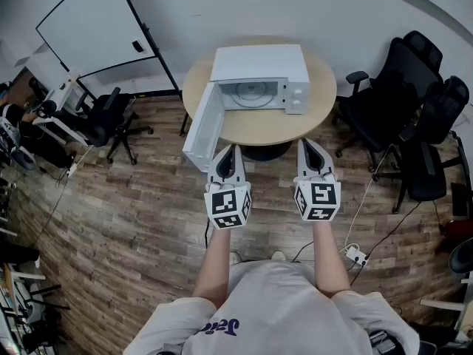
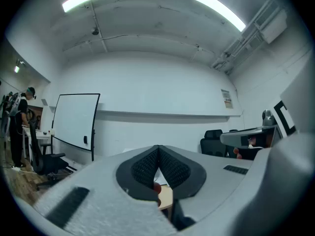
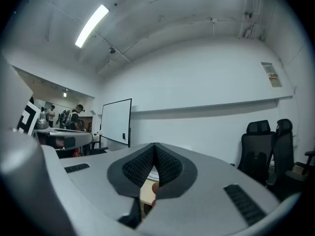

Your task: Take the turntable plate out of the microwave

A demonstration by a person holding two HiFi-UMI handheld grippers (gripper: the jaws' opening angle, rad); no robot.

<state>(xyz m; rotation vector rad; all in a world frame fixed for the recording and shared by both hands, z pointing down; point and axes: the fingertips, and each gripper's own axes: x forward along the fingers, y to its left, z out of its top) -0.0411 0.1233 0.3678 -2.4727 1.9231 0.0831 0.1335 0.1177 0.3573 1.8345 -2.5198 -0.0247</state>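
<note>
A white microwave stands on a round wooden table with its door swung open to the left. Inside it lies the round glass turntable plate. My left gripper and right gripper hover side by side in front of the table, short of the microwave, both shut with nothing between the jaws. In the left gripper view the left gripper shows its dark pads pressed together at the tip. The right gripper looks the same in the right gripper view.
Black office chairs crowd the right side. A whiteboard and more chairs stand at the left, by a desk. Cables and a power strip lie on the wooden floor at my right. A person stands far left.
</note>
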